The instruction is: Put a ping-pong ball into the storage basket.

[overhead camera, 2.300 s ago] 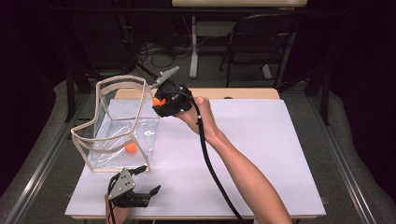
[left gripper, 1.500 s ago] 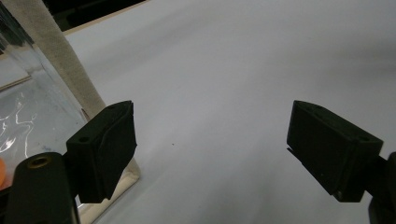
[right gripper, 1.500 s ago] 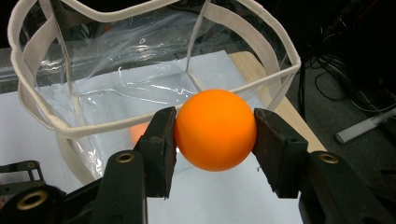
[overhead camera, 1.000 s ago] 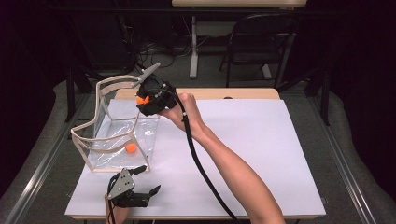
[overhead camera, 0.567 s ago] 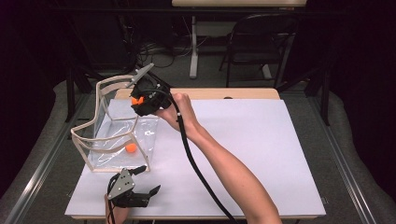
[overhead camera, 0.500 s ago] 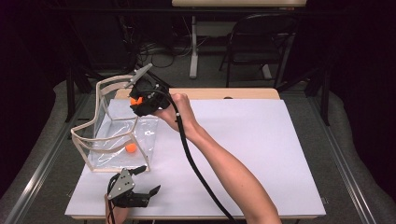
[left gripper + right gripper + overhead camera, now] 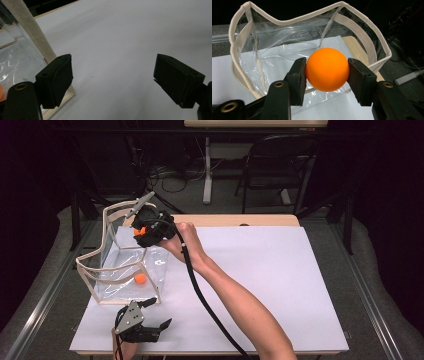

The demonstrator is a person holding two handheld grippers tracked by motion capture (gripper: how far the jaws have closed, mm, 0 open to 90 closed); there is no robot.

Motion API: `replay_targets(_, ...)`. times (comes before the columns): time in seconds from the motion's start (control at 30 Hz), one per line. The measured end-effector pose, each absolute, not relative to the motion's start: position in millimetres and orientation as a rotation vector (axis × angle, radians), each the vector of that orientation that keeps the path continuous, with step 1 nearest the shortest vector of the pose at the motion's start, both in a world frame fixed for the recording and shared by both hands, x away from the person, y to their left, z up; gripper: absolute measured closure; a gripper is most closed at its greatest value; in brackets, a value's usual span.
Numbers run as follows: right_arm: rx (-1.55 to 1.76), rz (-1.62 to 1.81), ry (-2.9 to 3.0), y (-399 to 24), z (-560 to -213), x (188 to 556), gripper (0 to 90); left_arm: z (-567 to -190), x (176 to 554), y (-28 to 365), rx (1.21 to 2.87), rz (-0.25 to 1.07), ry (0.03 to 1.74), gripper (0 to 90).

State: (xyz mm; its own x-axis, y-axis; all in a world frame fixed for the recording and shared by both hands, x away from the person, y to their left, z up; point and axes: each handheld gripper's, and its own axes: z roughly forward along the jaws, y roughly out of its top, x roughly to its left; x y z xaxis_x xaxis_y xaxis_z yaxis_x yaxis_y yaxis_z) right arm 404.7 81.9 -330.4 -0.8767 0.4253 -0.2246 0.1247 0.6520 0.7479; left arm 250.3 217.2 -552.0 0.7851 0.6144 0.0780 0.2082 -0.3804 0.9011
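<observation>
Clear bag with cream trim (image 7: 107,265) stands open-topped at the table's (image 7: 280,285) left side; one orange ball (image 7: 141,278) lies on its floor. Left gripper (image 7: 152,312) rests at the near edge just in front of the bag, jaws spread wide, nothing between them. Right gripper (image 7: 327,70) hangs over the bag's open mouth, pads (image 7: 298,75) clamped on a second orange ball (image 7: 327,69), clear of the rim

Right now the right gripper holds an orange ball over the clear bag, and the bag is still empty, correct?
Not quite. The right gripper does clamp an orange ball above the clear bag, but the bag is not empty: the high view shows another orange ball already inside.
</observation>
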Motion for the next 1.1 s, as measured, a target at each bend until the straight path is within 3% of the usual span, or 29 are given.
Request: replay_targets(1.1, 0.42, 1.072, 2.563, 113, -343, 405, 50.9, -552, 251, 217, 1.954, 0.496, 0.617, 15.7)
